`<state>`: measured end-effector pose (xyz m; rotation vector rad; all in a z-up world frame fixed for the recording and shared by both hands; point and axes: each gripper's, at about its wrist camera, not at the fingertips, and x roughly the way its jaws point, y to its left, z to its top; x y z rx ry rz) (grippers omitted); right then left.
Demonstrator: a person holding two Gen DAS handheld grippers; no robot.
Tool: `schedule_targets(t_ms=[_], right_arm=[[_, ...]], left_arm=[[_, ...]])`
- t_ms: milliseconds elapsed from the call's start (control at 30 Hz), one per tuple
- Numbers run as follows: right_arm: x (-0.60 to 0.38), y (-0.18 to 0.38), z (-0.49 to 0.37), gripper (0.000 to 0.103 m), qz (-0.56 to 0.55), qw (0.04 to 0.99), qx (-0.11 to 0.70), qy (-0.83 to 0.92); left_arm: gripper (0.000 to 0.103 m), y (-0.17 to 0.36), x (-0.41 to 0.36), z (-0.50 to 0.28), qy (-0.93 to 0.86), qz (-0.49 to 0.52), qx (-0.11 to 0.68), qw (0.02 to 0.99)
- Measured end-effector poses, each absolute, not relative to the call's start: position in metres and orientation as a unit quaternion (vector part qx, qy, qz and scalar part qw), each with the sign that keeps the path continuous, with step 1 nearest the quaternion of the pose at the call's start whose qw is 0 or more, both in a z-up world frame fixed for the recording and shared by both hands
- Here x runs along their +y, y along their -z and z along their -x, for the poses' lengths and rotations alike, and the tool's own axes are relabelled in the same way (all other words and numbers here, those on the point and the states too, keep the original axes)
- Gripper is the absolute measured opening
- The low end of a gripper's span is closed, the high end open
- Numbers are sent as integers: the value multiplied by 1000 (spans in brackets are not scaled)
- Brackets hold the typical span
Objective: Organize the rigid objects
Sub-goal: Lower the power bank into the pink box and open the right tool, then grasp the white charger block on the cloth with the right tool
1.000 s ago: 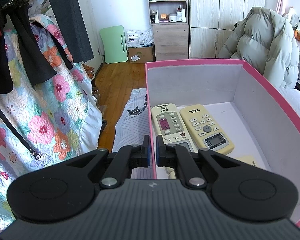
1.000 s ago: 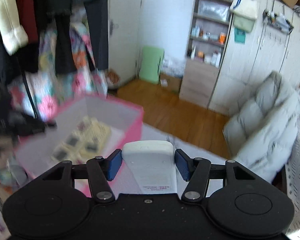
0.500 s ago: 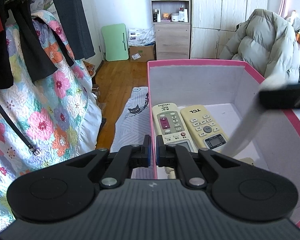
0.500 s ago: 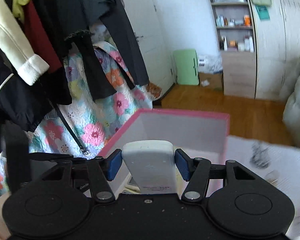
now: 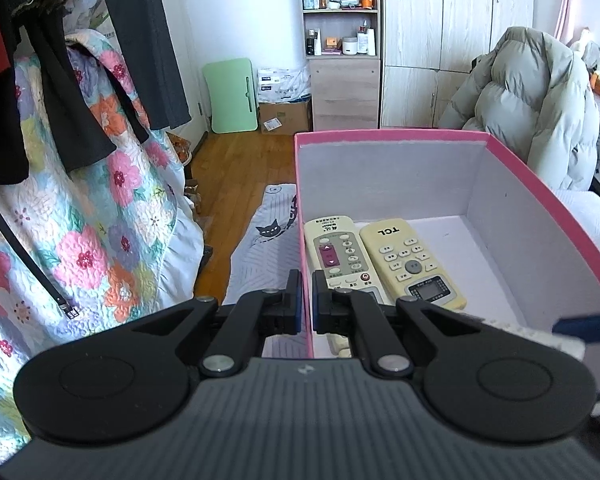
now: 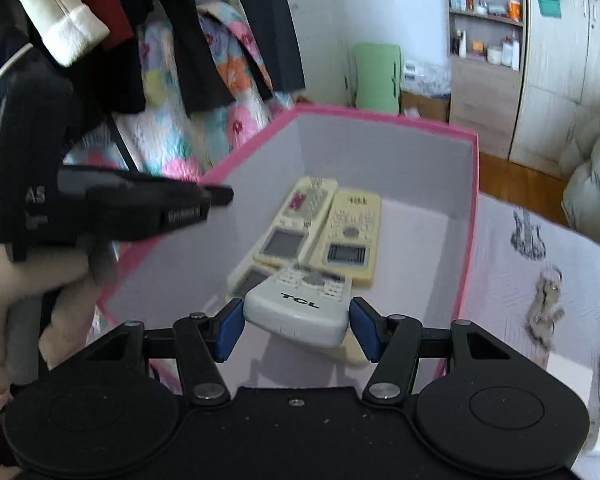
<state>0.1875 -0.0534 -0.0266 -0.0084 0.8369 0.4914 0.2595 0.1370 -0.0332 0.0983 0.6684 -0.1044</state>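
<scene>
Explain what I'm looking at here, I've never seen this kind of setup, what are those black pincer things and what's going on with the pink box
There is no robot: a person holds a two-finger gripper in each hand, and each gripper carries a wide-angle camera looking along its fingers, which gives the two views.

In the left view, the left gripper is shut on the side wall of the pink box, steadying it.

In the right view, the right gripper has its blue pads on either side of a white TCL remote over the box; the gap at the pads suggests it is letting go. The person's hand with the other gripper shows at the left.

Inside lie a cream remote and a remote with a pink panel, side by side, among others. Keys lie outside.
</scene>
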Motion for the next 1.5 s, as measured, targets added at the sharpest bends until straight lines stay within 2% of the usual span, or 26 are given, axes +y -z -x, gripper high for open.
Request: schedule_targets(t_ms=[167, 400, 500, 633, 700, 767, 867, 1100, 1233, 1300, 1367, 1500], right_arm=[[-57, 19, -183, 64, 9, 874, 411, -259], [-107, -29, -152, 71, -9, 915, 313, -252], [-129, -35, -144, 73, 28, 936, 289, -198], [-164, -18, -151, 73, 24, 932, 326, -153], [-179, 0, -160, 73, 30, 918, 371, -137], [-190, 19, -168, 66, 34, 906, 402, -129], [-205, 42, -172, 63, 14, 898, 425, -115], [-224, 70, -188, 63, -29, 891, 447, -77], [-217, 80, -191, 64, 3, 887, 456, -71], [-215, 83, -195, 65, 0, 884, 462, -77], [-214, 86, -201, 70, -6, 881, 466, -78], [-212, 92, -211, 72, -10, 884, 462, -65]], left_arm=[[4, 34, 136, -259, 52, -53, 329, 941], [4, 33, 135, -260, 53, -54, 330, 941], [4, 33, 134, -260, 52, -56, 331, 941], [4, 34, 134, -261, 52, -58, 330, 941], [4, 34, 133, -261, 52, -58, 330, 941], [4, 34, 133, -261, 52, -57, 330, 941], [4, 34, 133, -261, 52, -59, 330, 941], [4, 34, 133, -261, 52, -61, 331, 940], [4, 34, 133, -261, 53, -64, 331, 940], [5, 34, 132, -261, 52, -65, 331, 940], [5, 34, 132, -261, 53, -66, 331, 940], [5, 34, 132, -261, 52, -65, 331, 940]])
